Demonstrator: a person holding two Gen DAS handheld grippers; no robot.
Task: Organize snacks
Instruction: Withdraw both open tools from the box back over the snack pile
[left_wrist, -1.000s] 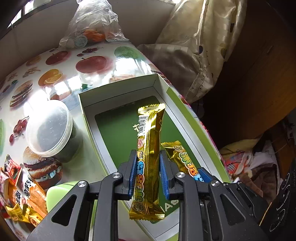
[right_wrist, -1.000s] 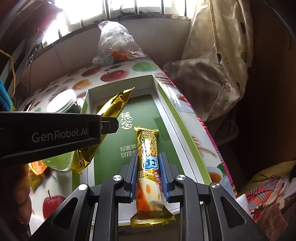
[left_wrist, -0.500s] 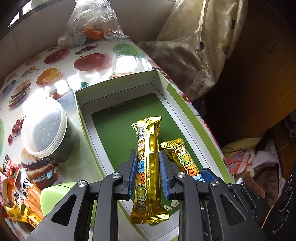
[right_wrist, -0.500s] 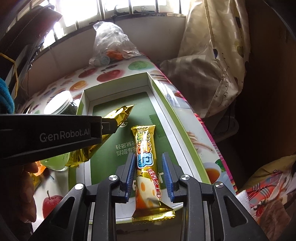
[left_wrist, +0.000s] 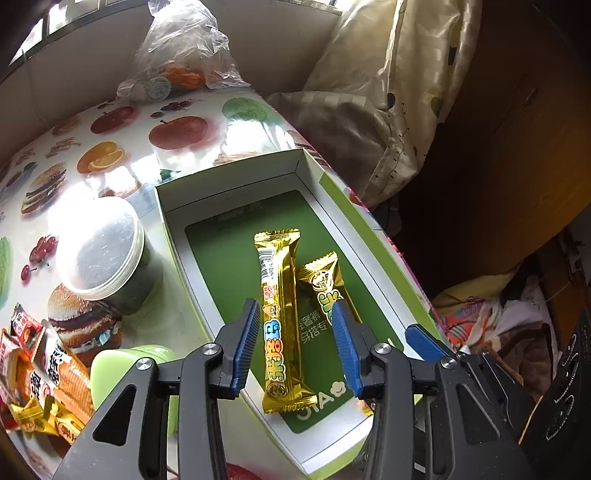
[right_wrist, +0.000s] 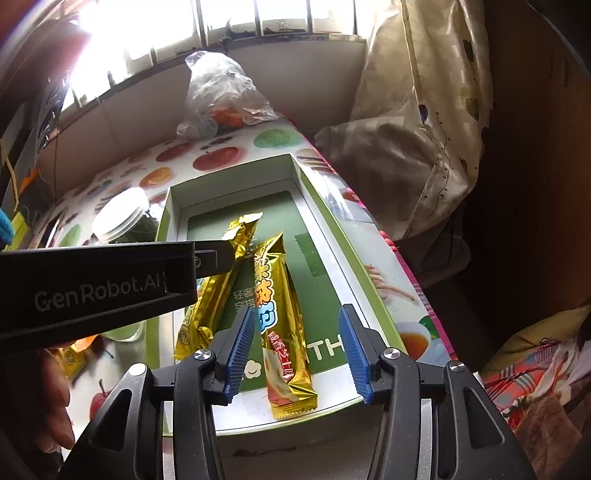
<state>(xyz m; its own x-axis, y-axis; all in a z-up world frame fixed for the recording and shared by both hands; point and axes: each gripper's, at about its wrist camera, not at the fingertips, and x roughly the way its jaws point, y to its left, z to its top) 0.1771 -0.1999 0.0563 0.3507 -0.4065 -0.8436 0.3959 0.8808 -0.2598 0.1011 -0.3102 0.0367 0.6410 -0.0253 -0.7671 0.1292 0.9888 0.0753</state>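
Change: both grippers have let go since a second ago.
Left gripper (left_wrist: 295, 347): jaws wide, empty.
Right gripper (right_wrist: 297, 349): same.
Bars: long bar (left_wrist: 282, 321) and cheese bar (right_wrist: 282, 317) touching, inside box (left_wrist: 236, 175).
Risk: withdrawing fingers could snag foil, dragging bars askew.

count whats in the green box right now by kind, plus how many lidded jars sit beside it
gold snack bars in the box: 2, one under the left gripper at, one under the right gripper at
lidded jars beside the box: 1
total: 3
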